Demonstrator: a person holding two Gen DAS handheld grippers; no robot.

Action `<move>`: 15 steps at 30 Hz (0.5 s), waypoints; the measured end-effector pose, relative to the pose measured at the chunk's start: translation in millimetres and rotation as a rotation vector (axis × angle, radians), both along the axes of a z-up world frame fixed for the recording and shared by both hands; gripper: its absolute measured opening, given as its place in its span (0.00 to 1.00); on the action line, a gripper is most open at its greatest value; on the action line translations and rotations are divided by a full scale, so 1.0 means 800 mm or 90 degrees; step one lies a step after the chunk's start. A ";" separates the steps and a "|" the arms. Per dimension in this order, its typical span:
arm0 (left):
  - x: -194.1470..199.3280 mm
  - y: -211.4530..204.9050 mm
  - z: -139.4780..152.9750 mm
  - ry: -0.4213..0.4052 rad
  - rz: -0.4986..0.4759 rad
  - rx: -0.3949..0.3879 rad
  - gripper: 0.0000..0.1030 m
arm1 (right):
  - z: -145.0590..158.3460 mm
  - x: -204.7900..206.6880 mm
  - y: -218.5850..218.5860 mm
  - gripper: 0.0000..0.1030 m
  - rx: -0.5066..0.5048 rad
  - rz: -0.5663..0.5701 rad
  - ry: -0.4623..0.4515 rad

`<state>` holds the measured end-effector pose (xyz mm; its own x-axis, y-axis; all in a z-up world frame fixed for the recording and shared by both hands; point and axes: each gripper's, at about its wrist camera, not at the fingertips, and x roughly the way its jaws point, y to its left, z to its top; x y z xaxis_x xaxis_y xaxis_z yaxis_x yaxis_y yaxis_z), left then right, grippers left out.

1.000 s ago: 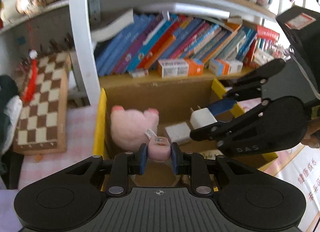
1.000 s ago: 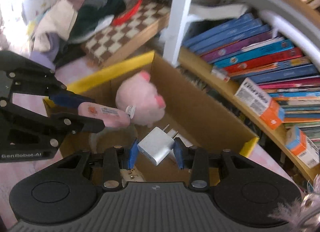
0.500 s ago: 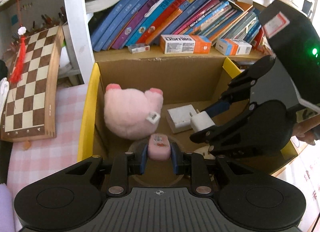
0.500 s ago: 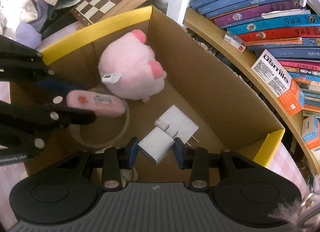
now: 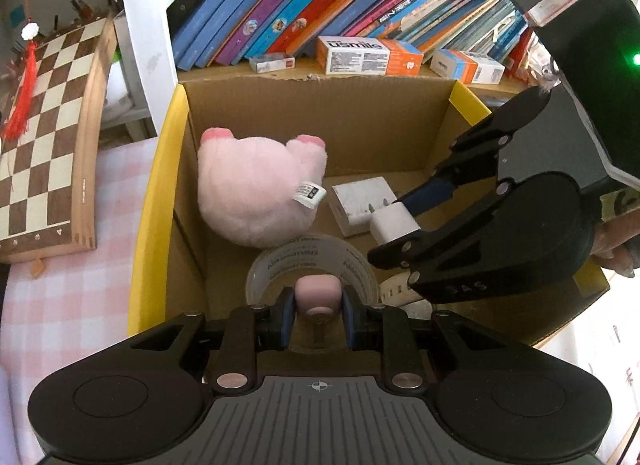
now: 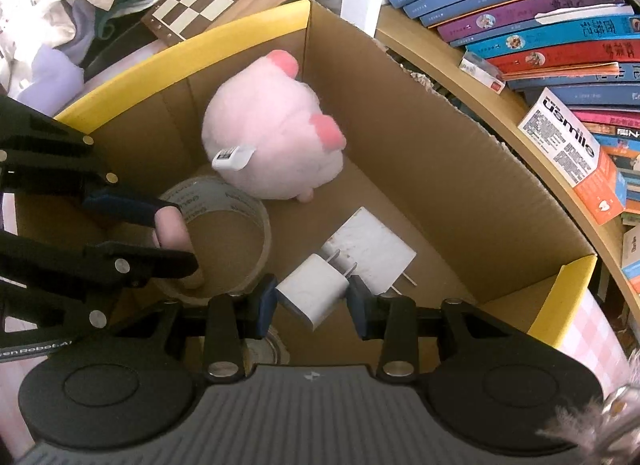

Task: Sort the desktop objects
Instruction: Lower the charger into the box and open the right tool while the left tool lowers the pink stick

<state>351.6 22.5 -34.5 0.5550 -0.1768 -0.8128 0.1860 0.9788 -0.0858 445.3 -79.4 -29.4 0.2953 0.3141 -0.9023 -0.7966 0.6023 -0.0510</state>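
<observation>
The small pink tube (image 5: 318,291) sits squeezed between the left gripper's (image 5: 318,315) two jaws, over the tape roll (image 5: 312,257) in the cardboard box (image 5: 320,121). The white plug (image 6: 313,292) is pinched in the right gripper (image 6: 312,307), near the pink plush toy (image 6: 272,145).

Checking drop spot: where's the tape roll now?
In the box, the tape roll lies flat beside the plush, under the left gripper.
</observation>
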 end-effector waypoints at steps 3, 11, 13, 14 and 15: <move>0.000 0.000 0.000 -0.001 -0.001 0.001 0.23 | -0.001 0.000 0.001 0.35 0.001 -0.001 0.002; -0.009 -0.005 0.013 -0.037 0.004 0.045 0.32 | 0.002 -0.008 -0.001 0.44 0.012 0.000 -0.022; -0.012 -0.006 0.018 -0.047 0.000 0.047 0.34 | 0.006 -0.010 -0.004 0.46 0.019 -0.001 -0.026; -0.015 -0.006 0.021 -0.052 -0.002 0.048 0.34 | 0.009 -0.011 -0.006 0.47 0.024 -0.002 -0.028; -0.017 -0.007 0.024 -0.056 -0.004 0.048 0.34 | 0.012 -0.012 -0.008 0.48 0.029 -0.004 -0.031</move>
